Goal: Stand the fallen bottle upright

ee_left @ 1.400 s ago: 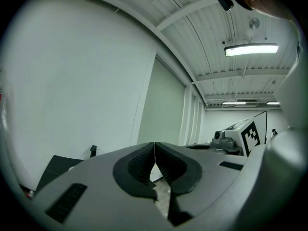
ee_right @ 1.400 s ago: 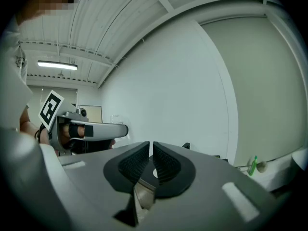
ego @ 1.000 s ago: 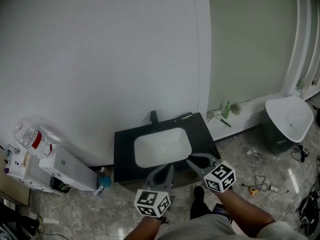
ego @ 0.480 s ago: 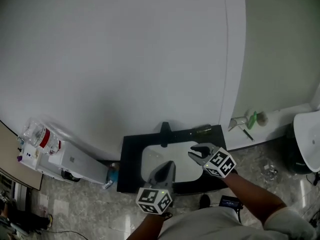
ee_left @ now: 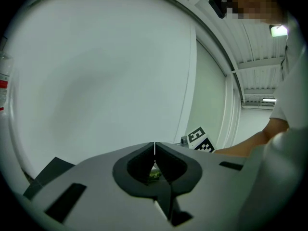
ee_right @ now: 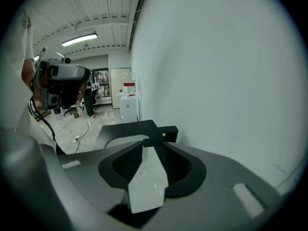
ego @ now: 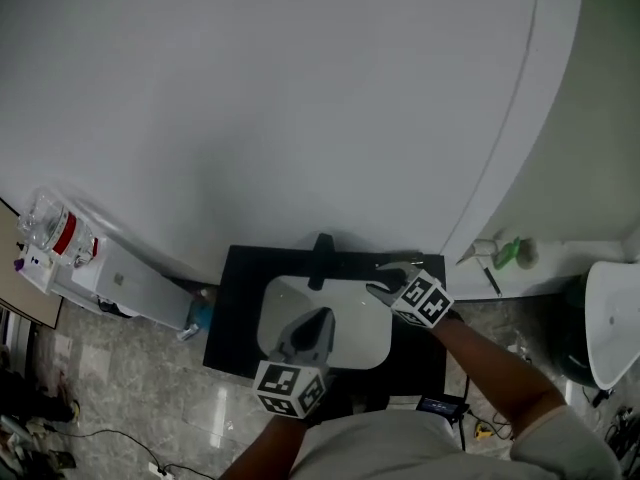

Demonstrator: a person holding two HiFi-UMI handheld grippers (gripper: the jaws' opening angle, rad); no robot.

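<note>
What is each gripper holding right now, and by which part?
Nothing is held. The jaws of the left gripper are shut, empty; those of the right gripper have just been opening, nothing between them.

the bottle (ego: 405, 260) is a thin sliver beside the right gripper (ego: 378, 278), too small to tell its pose. a green speck (ee_left: 154, 174) past the left gripper (ee_left: 154, 147) can't be identified. the frame edge cuts off the dispenser (ego: 50, 238).
</note>
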